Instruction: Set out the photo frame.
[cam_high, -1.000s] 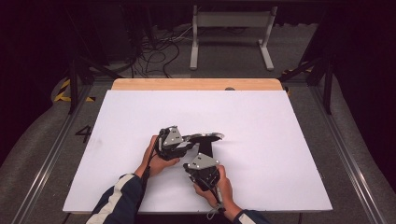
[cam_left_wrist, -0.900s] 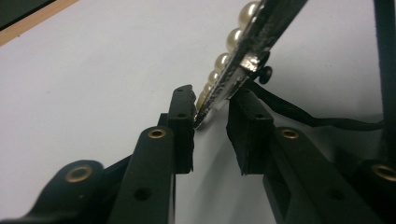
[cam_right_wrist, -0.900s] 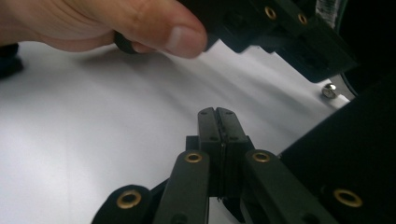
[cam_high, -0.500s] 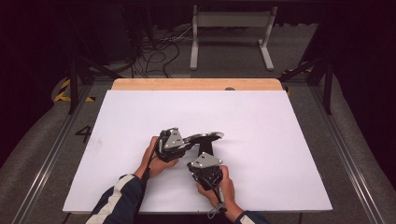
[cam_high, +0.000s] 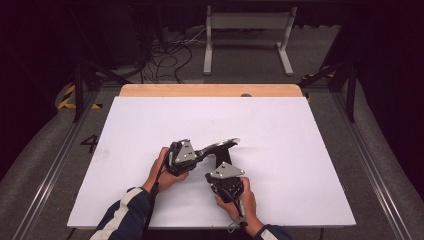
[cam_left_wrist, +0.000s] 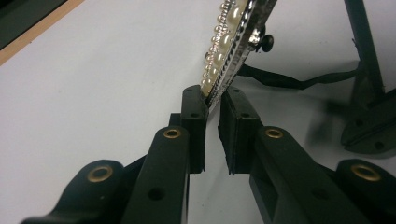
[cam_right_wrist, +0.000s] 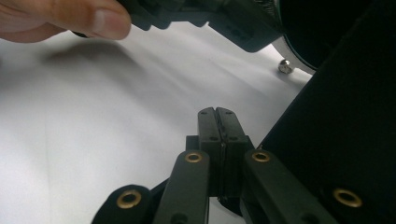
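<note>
A person sits at a white table (cam_high: 300, 150) with a two-jaw gripper in each hand. Compared with a second ago, little has shifted: both hands sit in nearly the same spots near the table's front middle, and the left gripper (cam_left_wrist: 214, 100) has just been closing its jaws, with the edge of a pearl-trimmed frame (cam_left_wrist: 231, 44) between them. In the left gripper view the two black pads now pinch the lower edge of that frame, a flat piece with a row of pearls and a silvery beaded rim, which rises tilted up and away from the jaws. In the high view the frame (cam_high: 220, 146) juts rightward from the left gripper (cam_high: 197, 152), lifted off the table, with a dark stand leg beneath it. The left hand (cam_high: 162, 170) wraps the gripper body from the left side, forearm in a striped sleeve angling in from the bottom. The right gripper (cam_right_wrist: 219, 116) has its jaws pressed fully together with nothing between them. In the high view the right hand (cam_high: 237, 200) holds it just below and right of the frame, pointing up the table.
</note>
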